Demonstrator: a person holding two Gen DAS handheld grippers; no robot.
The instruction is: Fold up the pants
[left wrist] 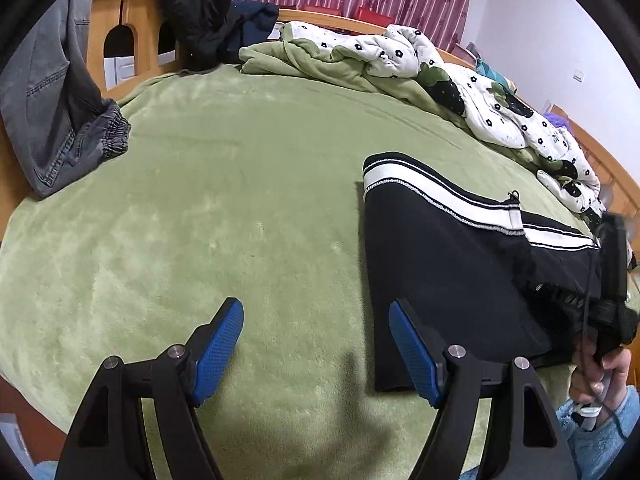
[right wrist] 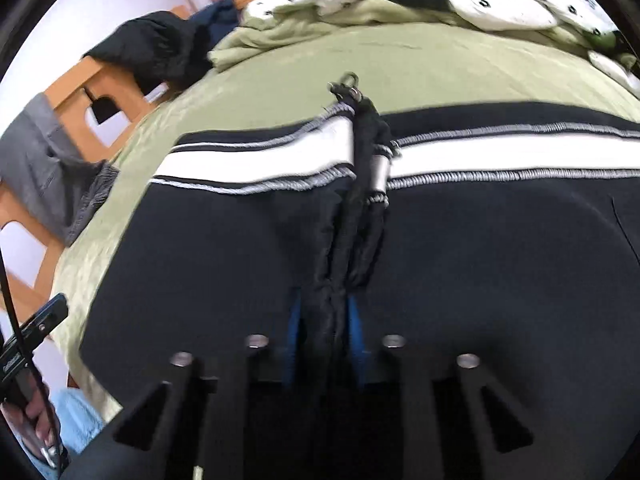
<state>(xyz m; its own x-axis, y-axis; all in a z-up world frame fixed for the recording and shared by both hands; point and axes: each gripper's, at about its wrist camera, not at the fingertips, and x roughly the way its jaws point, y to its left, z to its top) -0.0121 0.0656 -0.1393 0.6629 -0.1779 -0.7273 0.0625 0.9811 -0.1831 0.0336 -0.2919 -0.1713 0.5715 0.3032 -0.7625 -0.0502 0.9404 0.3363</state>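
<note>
On a bed covered in green plush blanket [left wrist: 240,200], the right hand-held gripper [right wrist: 326,320] pinches a bunched ridge of black knit pants with white side stripes [left wrist: 448,272], while the left hand-held gripper [left wrist: 316,344] hangs wide apart and empty over bare blanket just beside the pants' left edge. The fold likely goes best if the free gripper takes a matching edge so the cloth lifts evenly. The pants lie flat toward the bed's right side, their stripes running along the far edge. Grey jeans [left wrist: 60,120] drape the wooden bed frame [left wrist: 132,12].

Left gripper [left wrist: 316,344] jaws wide apart; right gripper [right wrist: 326,332] jaws pinched together.
</note>
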